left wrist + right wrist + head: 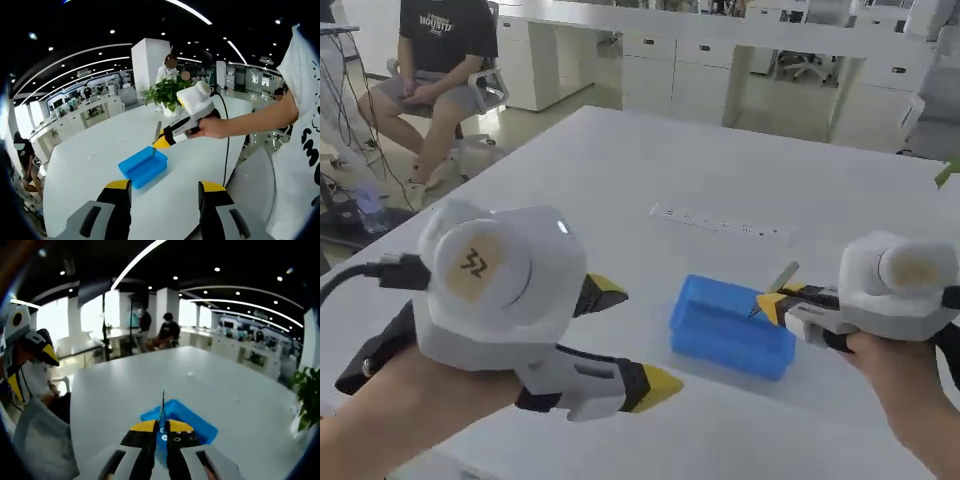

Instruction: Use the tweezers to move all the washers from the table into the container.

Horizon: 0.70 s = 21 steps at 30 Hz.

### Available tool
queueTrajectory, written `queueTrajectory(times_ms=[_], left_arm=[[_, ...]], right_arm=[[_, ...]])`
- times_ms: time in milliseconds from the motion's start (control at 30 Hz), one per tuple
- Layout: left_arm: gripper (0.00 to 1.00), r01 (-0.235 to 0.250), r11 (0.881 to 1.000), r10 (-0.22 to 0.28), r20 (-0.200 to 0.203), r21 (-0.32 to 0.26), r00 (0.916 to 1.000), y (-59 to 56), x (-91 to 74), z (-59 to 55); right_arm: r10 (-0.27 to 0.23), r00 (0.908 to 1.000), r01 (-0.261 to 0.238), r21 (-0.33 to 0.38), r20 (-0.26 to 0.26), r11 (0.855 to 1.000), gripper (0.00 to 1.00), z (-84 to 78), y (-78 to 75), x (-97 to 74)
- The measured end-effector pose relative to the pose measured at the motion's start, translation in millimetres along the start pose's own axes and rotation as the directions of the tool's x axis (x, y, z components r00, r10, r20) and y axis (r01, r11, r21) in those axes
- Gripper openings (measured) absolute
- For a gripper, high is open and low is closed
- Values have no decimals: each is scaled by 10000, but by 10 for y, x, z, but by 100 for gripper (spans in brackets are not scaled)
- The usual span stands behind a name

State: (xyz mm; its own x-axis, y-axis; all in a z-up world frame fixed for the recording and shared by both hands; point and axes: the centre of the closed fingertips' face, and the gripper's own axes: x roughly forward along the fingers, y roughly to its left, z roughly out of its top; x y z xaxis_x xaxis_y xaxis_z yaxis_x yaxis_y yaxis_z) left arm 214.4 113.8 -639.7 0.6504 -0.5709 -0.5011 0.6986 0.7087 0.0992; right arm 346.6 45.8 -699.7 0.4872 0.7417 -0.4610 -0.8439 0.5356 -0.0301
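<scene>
Tweezers clamped in my right gripper's fingers point down into the container, presumably for a drop; my left gripper hangs aside, fingers apart, idle.

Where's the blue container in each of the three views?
Head view: blue container right of centre, in the lower half.
Left gripper view: blue container just below centre.
Right gripper view: blue container low, near bottom centre.
Shared landmark: the tweezers, tip at the blue container.
</scene>
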Motion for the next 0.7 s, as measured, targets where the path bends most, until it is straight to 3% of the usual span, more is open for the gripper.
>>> queueTrajectory(times_ms=[200, 367, 433, 500, 567, 700], left_arm=[[42, 1134, 9916, -1153, 279, 628, 9929, -48, 89, 265], [31, 2087, 9725, -2138, 404, 1038, 9760, -89, 217, 401], [30, 2354, 9661, -2416, 494, 1062, 9691, -112, 247, 436], [28, 2746, 9543, -2825, 570, 1176, 9576, -144, 292, 492], [25, 2900, 9461, -3004, 563, 1442, 9521, -158, 321, 521], [17, 3461, 9098, -3618, 294, 2290, 9318, -242, 372, 551]], right_arm=[[388, 9992, -393, -595, -92, 9975, 3, 57, 333, -230], [495, 9984, -536, -1822, -269, 9818, 3, 106, 543, -393], [479, 9984, -527, -1895, -300, 9805, 3, 108, 578, -416], [560, 9980, -606, -1881, -300, 9803, 3, 112, 643, -457], [655, 9973, -702, -1826, -319, 9807, 3, 108, 694, -480], [880, 9935, -999, -1851, -716, 9776, 3, 22, 803, -493]])
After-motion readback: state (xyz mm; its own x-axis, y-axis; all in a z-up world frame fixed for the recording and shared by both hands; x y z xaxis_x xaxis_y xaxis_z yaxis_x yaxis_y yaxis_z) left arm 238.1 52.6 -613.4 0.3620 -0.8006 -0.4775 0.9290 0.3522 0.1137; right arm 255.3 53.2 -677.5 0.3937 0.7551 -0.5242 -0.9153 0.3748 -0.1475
